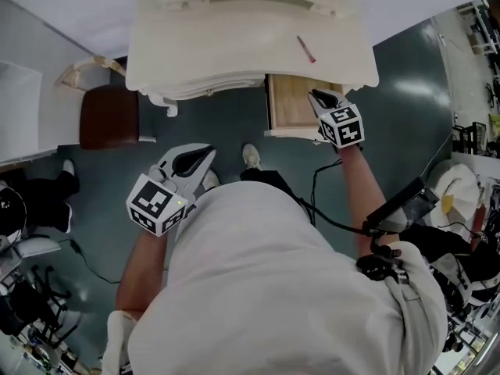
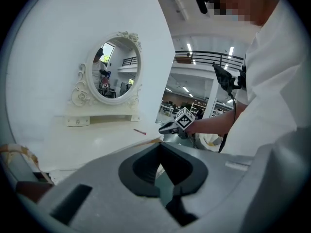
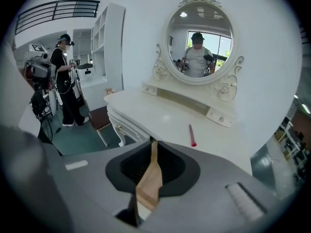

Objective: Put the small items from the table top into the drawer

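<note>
A thin red stick [image 1: 305, 49] lies on the white dressing table [image 1: 226, 41], right of the middle; it also shows as the red stick [image 3: 192, 135] in the right gripper view and as the red stick [image 2: 140, 131] in the left gripper view. Under the table's right side the wooden drawer [image 1: 291, 104] stands pulled out. My right gripper [image 1: 322, 98] hangs over the drawer's right part, jaws together and empty; between them the right gripper [image 3: 146, 181] shows a strip of drawer wood [image 3: 153, 166]. My left gripper [image 1: 201, 157] is held over the floor in front of the table, shut and empty.
An oval mirror [image 3: 199, 42] stands at the back of the table. A brown stool [image 1: 109, 116] sits left of the table. A person in black [image 3: 65, 81] stands by equipment at the far left. Cables and gear [image 1: 469, 209] crowd the floor on the right.
</note>
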`<move>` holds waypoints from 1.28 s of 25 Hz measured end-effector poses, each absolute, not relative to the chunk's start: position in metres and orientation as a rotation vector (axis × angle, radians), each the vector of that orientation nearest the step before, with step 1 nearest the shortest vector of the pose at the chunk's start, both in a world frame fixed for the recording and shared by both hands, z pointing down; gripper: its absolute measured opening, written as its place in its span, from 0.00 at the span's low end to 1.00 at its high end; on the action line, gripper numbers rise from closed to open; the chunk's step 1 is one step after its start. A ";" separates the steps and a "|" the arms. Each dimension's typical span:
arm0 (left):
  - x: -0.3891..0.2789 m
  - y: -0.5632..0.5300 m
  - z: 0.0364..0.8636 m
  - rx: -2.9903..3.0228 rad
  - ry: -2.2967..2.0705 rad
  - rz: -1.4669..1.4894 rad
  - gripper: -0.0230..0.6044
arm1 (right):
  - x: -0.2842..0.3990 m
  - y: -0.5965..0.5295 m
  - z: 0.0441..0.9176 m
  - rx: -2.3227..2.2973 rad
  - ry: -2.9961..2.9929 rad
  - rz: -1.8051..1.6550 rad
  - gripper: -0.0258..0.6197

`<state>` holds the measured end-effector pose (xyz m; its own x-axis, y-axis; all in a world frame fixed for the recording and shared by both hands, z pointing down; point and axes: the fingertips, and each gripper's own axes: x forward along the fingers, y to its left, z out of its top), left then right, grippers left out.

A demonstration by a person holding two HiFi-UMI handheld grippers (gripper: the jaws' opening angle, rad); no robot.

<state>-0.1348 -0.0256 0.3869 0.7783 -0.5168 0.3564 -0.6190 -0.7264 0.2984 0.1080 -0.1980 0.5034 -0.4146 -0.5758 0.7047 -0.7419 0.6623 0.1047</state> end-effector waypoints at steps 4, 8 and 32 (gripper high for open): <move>-0.130 -0.047 0.389 2.526 -0.938 0.359 0.04 | 0.127 -0.243 0.521 1.011 -2.114 0.304 0.12; -0.124 -0.074 0.393 2.470 -0.987 0.354 0.04 | 0.138 -0.291 0.543 1.001 -2.097 0.321 0.13; -0.101 -0.115 0.400 2.269 -1.241 0.431 0.04 | 0.152 -0.428 0.637 0.918 -2.037 0.480 0.16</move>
<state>-0.1006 -0.1151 0.3996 0.5312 -0.6835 0.5006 -0.8467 -0.4495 0.2848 0.1519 -0.4283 0.6367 -0.3880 -0.4338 0.8132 -0.7513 0.6599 -0.0065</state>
